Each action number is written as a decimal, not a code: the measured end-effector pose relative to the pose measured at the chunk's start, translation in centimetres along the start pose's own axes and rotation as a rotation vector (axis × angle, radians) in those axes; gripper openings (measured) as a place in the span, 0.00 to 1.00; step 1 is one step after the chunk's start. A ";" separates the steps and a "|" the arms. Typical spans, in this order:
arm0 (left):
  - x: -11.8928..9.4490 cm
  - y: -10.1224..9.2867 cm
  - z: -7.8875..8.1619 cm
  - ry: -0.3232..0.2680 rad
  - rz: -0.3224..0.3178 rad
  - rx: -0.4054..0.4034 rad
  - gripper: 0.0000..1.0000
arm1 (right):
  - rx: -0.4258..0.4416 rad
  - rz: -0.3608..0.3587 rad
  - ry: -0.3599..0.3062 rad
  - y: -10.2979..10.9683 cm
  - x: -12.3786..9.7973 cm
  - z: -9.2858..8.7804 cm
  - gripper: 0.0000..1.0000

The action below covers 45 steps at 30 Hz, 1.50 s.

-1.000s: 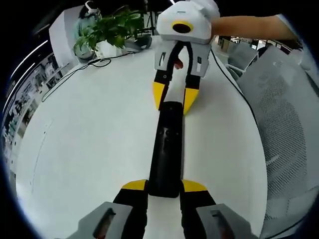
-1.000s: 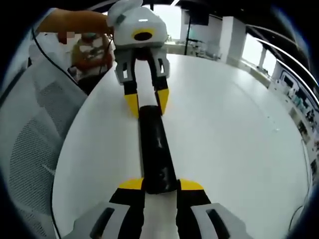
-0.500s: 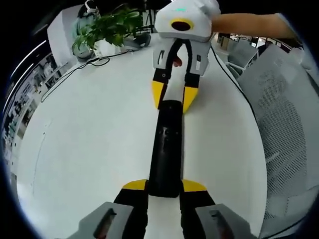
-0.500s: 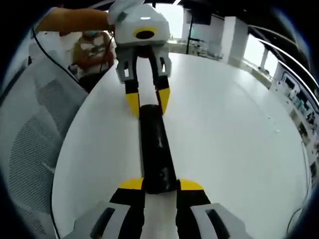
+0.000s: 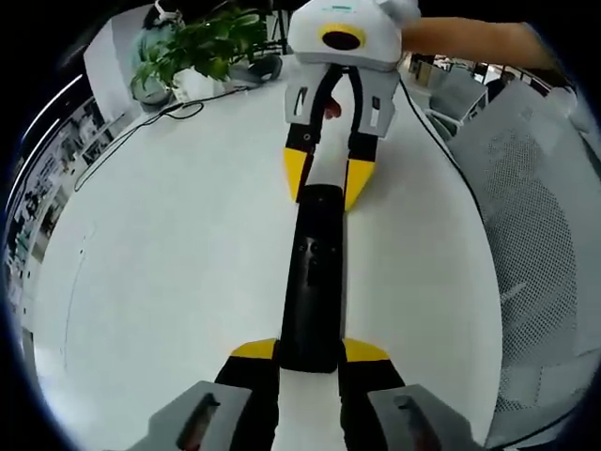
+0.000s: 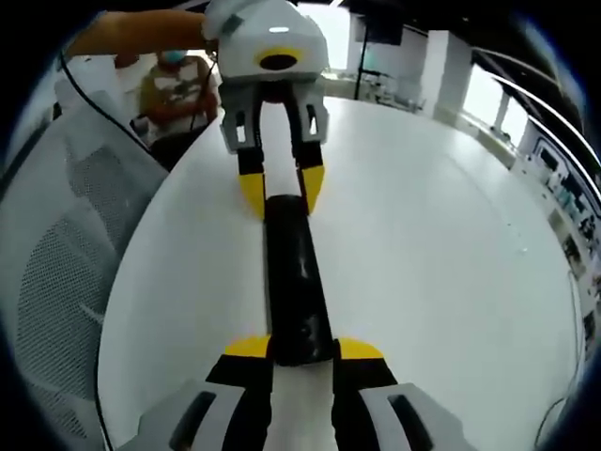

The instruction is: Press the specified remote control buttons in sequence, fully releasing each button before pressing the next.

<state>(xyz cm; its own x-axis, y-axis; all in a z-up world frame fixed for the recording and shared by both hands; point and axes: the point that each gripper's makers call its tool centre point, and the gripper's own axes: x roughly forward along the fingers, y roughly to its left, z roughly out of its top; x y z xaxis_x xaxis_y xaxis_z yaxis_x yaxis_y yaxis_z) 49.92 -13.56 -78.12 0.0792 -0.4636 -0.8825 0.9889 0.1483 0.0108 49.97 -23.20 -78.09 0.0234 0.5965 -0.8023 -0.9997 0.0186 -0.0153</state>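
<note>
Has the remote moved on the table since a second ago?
Cannot tell. The remote is clamped at both ends by the left gripper and right gripper; the potted plant has drifted slightly, which fits the camera moving.

White table (image 5: 169,254), mesh chair (image 5: 535,216), potted plant (image 5: 192,47), bright windows (image 6: 484,94).

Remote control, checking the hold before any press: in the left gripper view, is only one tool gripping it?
No: the left tool clamps the remote control at its near end and the right tool at its far end.

Left gripper view: low over the white table (image 5: 169,282), facing the right gripper (image 5: 325,178).
Right gripper view: opposite, facing back.
Shared: the black remote (image 5: 315,282) (image 6: 293,282).
</note>
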 end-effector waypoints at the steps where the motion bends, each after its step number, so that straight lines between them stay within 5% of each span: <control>1: 0.0 0.0 0.0 0.000 0.001 -0.001 0.22 | -0.004 0.001 0.000 0.0 0.0 0.0 0.21; 13: 0.0 -0.1 0.0 0.006 -0.001 0.000 0.22 | -0.016 0.003 -0.014 -0.1 -0.1 0.0 0.22; 20: 0.0 -0.1 0.1 0.014 -0.001 -0.001 0.22 | -0.010 -0.017 -0.043 -0.4 -0.7 0.9 0.32; 33: 0.0 -0.1 0.1 0.019 -0.001 0.001 0.23 | -0.087 -0.042 -0.084 -0.5 -3.0 2.5 0.13; 45: 0.0 0.0 0.2 0.028 -0.002 0.001 0.23 | -0.139 -0.031 -0.056 -0.2 -3.7 2.5 0.07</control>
<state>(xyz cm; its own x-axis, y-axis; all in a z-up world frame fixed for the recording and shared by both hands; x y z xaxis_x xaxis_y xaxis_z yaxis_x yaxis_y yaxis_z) 49.92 -13.72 -78.07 0.0735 -0.4394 -0.8953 0.9892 0.1465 0.0093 50.06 -23.35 -73.62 0.0509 0.6409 -0.7659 -0.9896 -0.0710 -0.1252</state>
